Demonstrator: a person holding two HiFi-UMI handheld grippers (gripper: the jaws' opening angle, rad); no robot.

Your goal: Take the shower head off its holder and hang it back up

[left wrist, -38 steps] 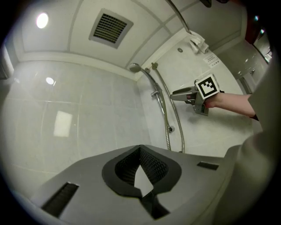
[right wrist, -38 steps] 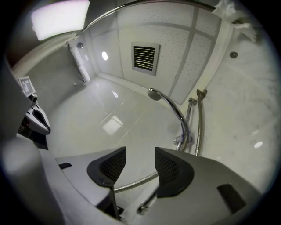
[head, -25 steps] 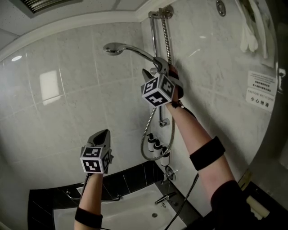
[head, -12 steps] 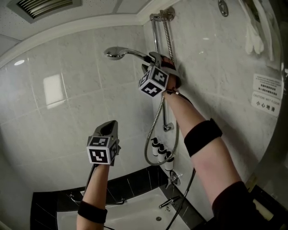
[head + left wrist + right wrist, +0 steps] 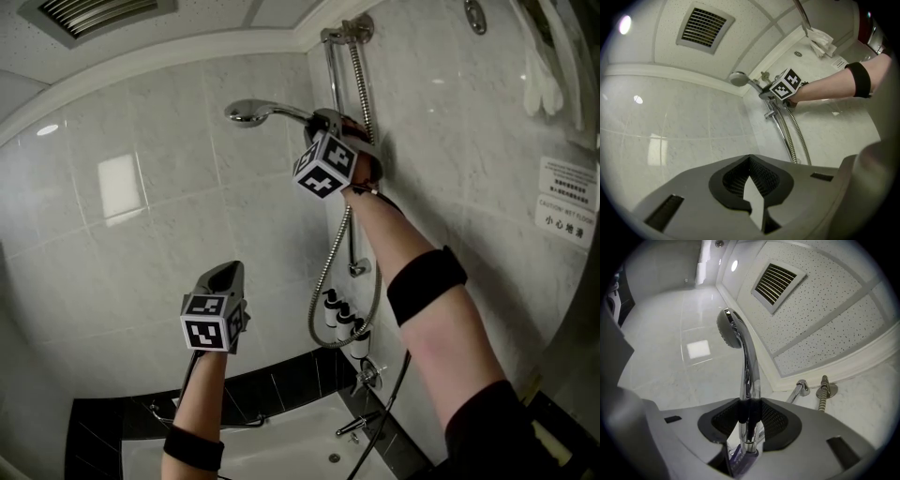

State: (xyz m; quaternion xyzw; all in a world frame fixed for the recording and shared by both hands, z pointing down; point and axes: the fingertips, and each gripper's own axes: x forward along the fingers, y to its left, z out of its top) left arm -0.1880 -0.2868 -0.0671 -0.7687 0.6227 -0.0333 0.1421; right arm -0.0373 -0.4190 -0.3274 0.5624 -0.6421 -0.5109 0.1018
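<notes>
The chrome shower head (image 5: 251, 113) sticks out left from its holder on the wall rail (image 5: 334, 66), high up in the head view. My right gripper (image 5: 323, 122) has just been closing its jaws, and they now clamp the shower head's handle (image 5: 749, 380), which runs straight between the pads. The holder itself is hidden behind that gripper. The metal hose (image 5: 328, 262) hangs in a loop below. My left gripper (image 5: 225, 275) is shut and holds nothing, raised in free air well below and left of the shower head (image 5: 738, 78).
Three small bottles (image 5: 339, 314) stand on a wall shelf above the tap (image 5: 361, 422) and the white tub (image 5: 281, 450). A ceiling vent (image 5: 94, 17) is overhead. White towels (image 5: 544, 75) and a notice (image 5: 567, 202) are on the right wall.
The right gripper's jaws closed around the shower head's handle. The head view tilted upward. The left gripper stayed shut and rose slightly.
</notes>
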